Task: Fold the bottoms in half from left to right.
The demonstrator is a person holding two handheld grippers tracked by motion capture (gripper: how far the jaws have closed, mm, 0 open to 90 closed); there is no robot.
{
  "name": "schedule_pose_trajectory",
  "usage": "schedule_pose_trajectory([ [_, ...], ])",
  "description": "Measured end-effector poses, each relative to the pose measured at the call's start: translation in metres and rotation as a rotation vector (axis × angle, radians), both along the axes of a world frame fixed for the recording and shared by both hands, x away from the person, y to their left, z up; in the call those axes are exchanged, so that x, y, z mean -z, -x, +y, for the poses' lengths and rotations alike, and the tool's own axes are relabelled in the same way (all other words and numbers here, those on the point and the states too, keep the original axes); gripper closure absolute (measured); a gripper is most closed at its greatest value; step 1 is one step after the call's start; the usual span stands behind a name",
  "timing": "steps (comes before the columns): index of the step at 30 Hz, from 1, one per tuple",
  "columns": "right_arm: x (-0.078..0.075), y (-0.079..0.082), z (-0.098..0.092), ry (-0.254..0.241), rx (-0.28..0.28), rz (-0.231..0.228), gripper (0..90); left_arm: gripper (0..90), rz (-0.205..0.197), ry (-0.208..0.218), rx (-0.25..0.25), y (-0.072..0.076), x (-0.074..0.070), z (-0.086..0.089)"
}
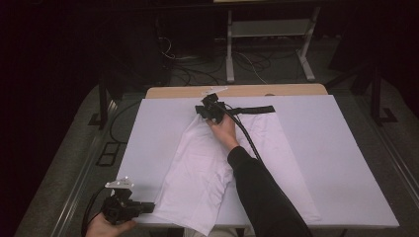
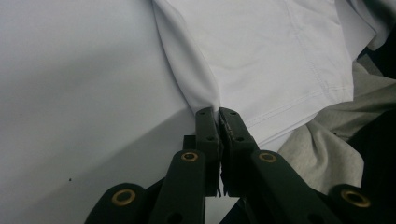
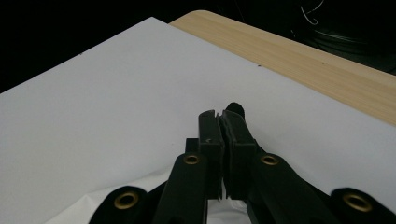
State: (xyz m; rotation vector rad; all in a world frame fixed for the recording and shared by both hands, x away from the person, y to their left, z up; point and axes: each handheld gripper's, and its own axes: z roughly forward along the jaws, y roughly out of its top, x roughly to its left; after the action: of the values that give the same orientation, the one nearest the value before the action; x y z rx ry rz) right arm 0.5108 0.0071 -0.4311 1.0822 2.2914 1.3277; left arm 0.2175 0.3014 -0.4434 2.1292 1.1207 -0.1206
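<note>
A white garment (image 1: pixel 207 168) lies spread lengthwise on the white sheet (image 1: pixel 326 148) that covers the table. My left gripper (image 1: pixel 149 206) sits at the near left edge, shut on the garment's near corner. In the left gripper view its jaws pinch a fold of the garment (image 2: pixel 261 51) at the left gripper's tips (image 2: pixel 218 111). My right gripper (image 1: pixel 208 112) rests at the garment's far end, held by a hand on a dark-sleeved arm. In the right gripper view the right gripper (image 3: pixel 220 115) is shut above the bare sheet (image 3: pixel 116 102), with white cloth (image 3: pixel 93 207) under the jaws and none visible at the tips.
A black strap (image 1: pixel 254 109) lies on the sheet just right of the right gripper. The wooden table edge (image 1: pixel 257 90) runs along the far side. Grey fabric (image 2: pixel 322 149) hangs off the near edge beside the garment. Cables and a metal stand (image 1: pixel 269 44) are on the floor beyond.
</note>
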Motion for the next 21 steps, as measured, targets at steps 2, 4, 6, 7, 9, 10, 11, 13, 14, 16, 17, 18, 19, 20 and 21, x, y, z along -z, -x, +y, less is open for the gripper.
schedule_pose_trajectory([
  [2, -0.001, 0.0, -0.001, -0.001, 0.0, 0.003, 86.1, 86.4, -0.011, 0.006, 0.008, 0.0, -0.003, 0.001],
  [4, -0.002, 0.0, -0.002, -0.006, -0.003, 0.003, 86.0, 86.6, -0.028, 0.019, 0.013, 0.0, -0.007, 0.0],
  [6, -0.003, 0.001, -0.002, -0.004, -0.006, 0.0, 86.1, 86.7, -0.054, 0.024, 0.026, 0.001, -0.011, -0.001],
  [7, -0.004, 0.001, -0.002, -0.005, -0.008, 0.001, 86.0, 86.7, -0.066, 0.032, 0.03, 0.002, -0.014, -0.003],
  [9, -0.005, 0.001, -0.003, -0.003, -0.01, -0.005, 86.1, 86.7, -0.087, 0.041, 0.044, 0.002, -0.018, -0.006],
  [10, -0.006, 0.001, -0.004, -0.005, -0.009, -0.003, 86.1, 86.7, -0.098, 0.049, 0.052, 0.003, -0.02, -0.008],
  [11, -0.007, 0.001, -0.004, -0.009, -0.009, -0.003, 86.1, 86.7, -0.112, 0.048, 0.063, 0.003, -0.023, -0.011],
  [13, -0.009, 0.002, -0.006, -0.011, -0.01, -0.006, 86.0, 86.8, -0.127, 0.056, 0.079, 0.004, -0.026, -0.016],
  [14, -0.01, 0.002, -0.006, -0.01, -0.011, -0.008, 86.1, 86.7, -0.139, 0.056, 0.089, 0.004, -0.028, -0.019],
  [16, -0.012, 0.003, -0.008, -0.01, -0.014, -0.01, 86.1, 86.8, -0.154, 0.058, 0.111, 0.004, -0.032, -0.025],
  [17, -0.013, 0.003, -0.009, -0.009, -0.015, -0.013, 86.1, 86.7, -0.161, 0.062, 0.119, 0.004, -0.033, -0.028],
  [18, -0.014, 0.003, -0.01, -0.012, -0.013, -0.012, 86.0, 86.7, -0.167, 0.064, 0.132, 0.004, -0.035, -0.03],
  [19, -0.015, 0.003, -0.012, -0.013, -0.013, -0.011, 86.1, 86.8, -0.176, 0.067, 0.139, 0.005, -0.036, -0.033],
  [20, -0.015, 0.003, -0.013, -0.013, -0.012, -0.013, 86.0, 86.8, -0.187, 0.067, 0.155, 0.005, -0.038, -0.035],
  [21, -0.016, 0.003, -0.014, -0.014, -0.014, -0.014, 86.1, 86.8, -0.196, 0.072, 0.162, 0.005, -0.039, -0.038],
])
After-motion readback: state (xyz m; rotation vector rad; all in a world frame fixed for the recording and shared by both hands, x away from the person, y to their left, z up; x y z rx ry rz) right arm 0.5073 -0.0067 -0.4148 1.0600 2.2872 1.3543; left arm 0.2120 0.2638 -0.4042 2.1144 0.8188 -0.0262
